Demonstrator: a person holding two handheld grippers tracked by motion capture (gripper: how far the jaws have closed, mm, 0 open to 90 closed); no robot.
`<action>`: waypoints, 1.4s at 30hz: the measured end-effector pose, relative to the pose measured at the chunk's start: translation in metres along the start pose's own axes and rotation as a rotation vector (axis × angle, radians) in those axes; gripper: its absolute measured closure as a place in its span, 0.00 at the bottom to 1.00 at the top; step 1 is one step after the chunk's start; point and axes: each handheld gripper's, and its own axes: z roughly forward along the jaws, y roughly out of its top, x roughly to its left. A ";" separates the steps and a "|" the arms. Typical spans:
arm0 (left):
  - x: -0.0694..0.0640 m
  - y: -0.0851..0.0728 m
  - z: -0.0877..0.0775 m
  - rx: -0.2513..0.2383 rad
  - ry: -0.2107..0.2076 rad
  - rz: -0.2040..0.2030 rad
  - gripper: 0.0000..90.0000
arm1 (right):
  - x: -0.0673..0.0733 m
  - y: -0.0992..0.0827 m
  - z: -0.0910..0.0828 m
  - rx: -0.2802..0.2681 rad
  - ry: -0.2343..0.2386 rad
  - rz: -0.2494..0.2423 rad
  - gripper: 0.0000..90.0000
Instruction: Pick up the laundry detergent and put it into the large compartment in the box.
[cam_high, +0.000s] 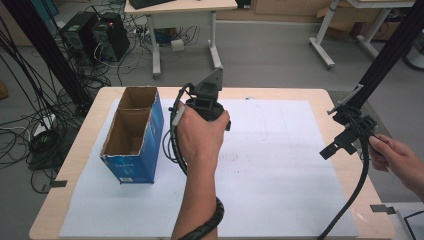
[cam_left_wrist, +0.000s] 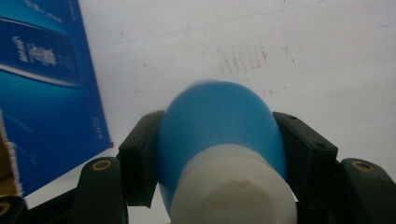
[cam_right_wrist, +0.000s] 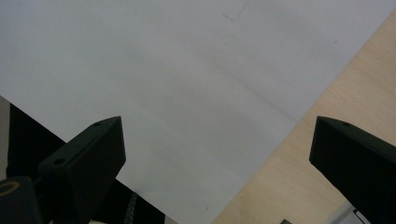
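Jaws on my left gripper (cam_left_wrist: 219, 154) are clamped on a blue bottle with a white cap (cam_left_wrist: 223, 140): each black pad presses a flank of the blue body just beyond the cap, and the capped end points back at the camera, so the bottle lies lengthwise between them and juts forward past the tips. From the high view the left gripper (cam_high: 206, 102) hangs over the white paper sheet (cam_high: 280, 150), just beside the open blue cardboard box (cam_high: 134, 135), with the bottle itself hidden under my hand (cam_high: 200, 132). My right gripper (cam_high: 345, 140) sits near the table's right edge, its jaws spread wide with nothing between them, looking down on bare paper and the wooden table (cam_right_wrist: 299, 186).

I judge this to be the carry step: bottle gripped and off the paper, box not yet reached. The next move likely calls for swinging the bottle across over one of the box's two compartments, keeping clear of the cardboard rim, and tipping it so the blue end goes in first. The pinch sits near the cap, so I'd watch for the body pivoting
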 end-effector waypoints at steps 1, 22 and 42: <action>0.002 0.001 -0.005 0.005 0.002 -0.005 0.42 | 0.000 0.001 0.000 0.000 0.001 0.002 0.04; 0.064 -0.003 -0.107 -0.076 0.036 -0.116 0.42 | 0.014 0.023 -0.002 0.031 -0.012 -0.004 0.04; 0.104 0.002 -0.163 -0.149 0.098 -0.199 0.42 | 0.014 0.025 -0.008 0.037 -0.033 0.012 0.04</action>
